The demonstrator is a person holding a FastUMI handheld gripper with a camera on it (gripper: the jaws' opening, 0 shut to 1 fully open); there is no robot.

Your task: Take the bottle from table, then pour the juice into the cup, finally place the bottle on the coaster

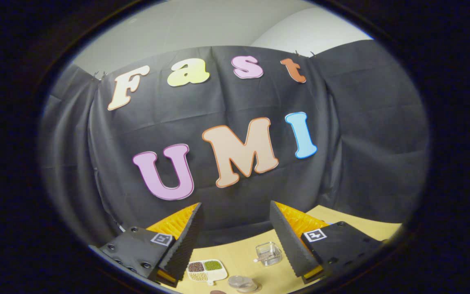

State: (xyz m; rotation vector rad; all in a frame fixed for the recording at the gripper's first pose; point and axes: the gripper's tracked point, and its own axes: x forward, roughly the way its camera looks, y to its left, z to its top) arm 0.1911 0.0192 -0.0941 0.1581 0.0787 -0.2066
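Between the fingers of the gripper (235, 228), spread wide with nothing held, the view looks mostly at the booth's dark cloth wall, with a strip of the tan table (353, 222) below. The tool is raised and tilted upward, so little of the tabletop can be seen.

On that strip lie 4 small things: a white divided dish (207, 270) with 3 wells of grains or beans, just ahead of the left finger; a small clear square container (268, 253) near the right finger; a clear round lidded piece (241, 282) nearer the camera, too small to tell whether it is a cup or a jar; and the edge of a dark round thing (218, 292) beside it, which may be the coaster, though I cannot tell.

Where the bottle stands cannot be told from this view, nor whether any cup holds juice. A wide, empty gripper held high fits 2 stages alike: the bottle waiting somewhere on the table to be taken, or the bottle already released on the coaster after pouring. How much is done or left stays unsettled.
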